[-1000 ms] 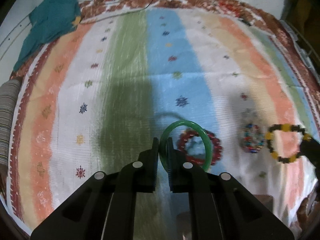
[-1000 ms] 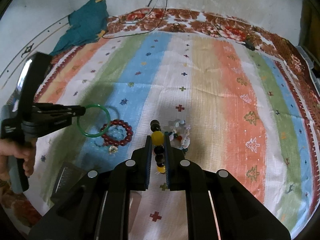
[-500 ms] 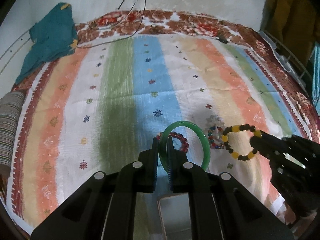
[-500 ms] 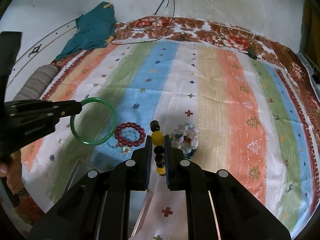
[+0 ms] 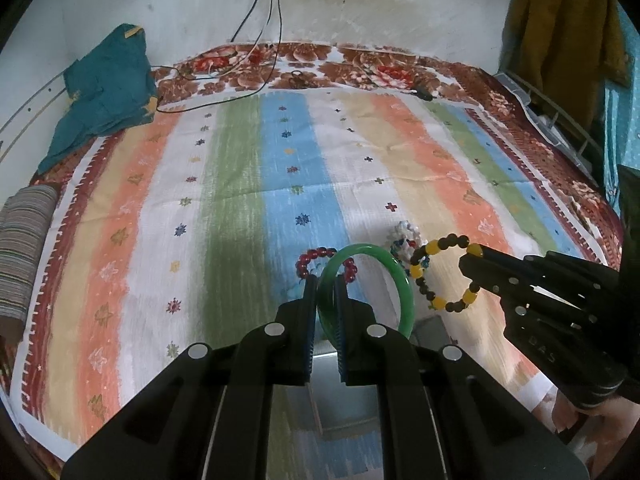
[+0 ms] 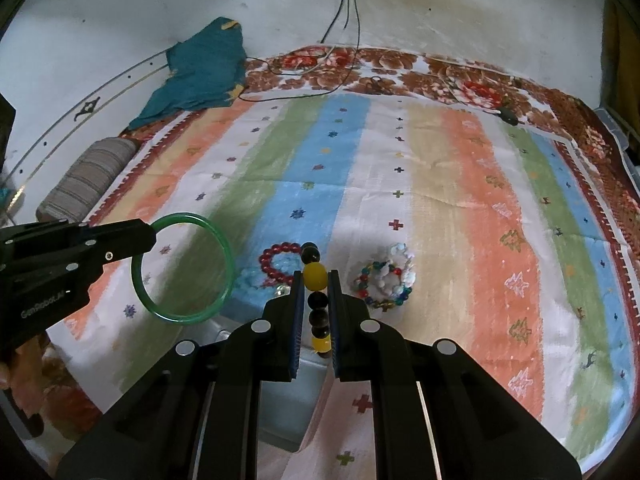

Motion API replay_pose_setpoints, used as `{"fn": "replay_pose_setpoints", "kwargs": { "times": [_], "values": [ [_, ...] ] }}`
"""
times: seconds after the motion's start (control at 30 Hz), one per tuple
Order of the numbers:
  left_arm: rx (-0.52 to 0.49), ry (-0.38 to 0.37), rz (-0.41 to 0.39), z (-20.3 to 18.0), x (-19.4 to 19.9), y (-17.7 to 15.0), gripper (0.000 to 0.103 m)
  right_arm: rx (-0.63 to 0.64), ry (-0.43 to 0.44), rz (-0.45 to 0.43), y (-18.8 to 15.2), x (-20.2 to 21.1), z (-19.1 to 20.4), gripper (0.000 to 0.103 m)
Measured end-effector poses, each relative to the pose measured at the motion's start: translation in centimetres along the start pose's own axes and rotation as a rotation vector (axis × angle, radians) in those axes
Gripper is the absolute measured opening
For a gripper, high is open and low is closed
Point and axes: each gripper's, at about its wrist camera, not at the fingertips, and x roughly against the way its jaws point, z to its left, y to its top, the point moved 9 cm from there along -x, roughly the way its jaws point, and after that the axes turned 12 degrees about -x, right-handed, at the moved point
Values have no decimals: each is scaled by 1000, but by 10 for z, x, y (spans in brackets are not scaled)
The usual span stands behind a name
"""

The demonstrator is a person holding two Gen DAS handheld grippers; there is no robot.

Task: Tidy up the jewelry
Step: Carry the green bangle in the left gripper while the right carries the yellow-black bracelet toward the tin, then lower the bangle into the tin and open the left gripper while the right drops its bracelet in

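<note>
Stripes of orange, green, blue and white run across the bed cover [image 6: 440, 184], which has a brown flowered edge by the white wall [image 6: 440, 8]. On the far left lies a striped roll [image 6: 86, 178], and a teal cloth [image 6: 202, 72] sits in the back corner. Black cords [image 6: 348, 12] hang down the wall onto the bed.

From the left comes the left gripper [image 6: 150, 236], held up above the cover. Its jaws are clamped on the rim of a green bangle [image 6: 222, 248], which hangs in the air. Next, a red bead bracelet [image 6: 276, 266] lies flat on the blue stripe. Just beside it is the right gripper [image 6: 314, 292], with its jaws squeezed on a yellow and black bead bracelet [image 6: 314, 276]. In the left wrist view that bracelet [image 5: 438, 302] hangs as a loop off the cover. To the right, a heap of white and mixed-colour beads [image 6: 386, 280] rests on the white stripe.
</note>
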Motion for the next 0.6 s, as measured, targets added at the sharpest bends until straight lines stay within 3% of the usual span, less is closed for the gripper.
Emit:
{"fn": "replay_pose_setpoints", "kwargs": {
  "times": [0.6],
  "values": [
    [-44,-2,15,-18,12,-31,8,6,38,18,-37,20,15,12]
  ]
}}
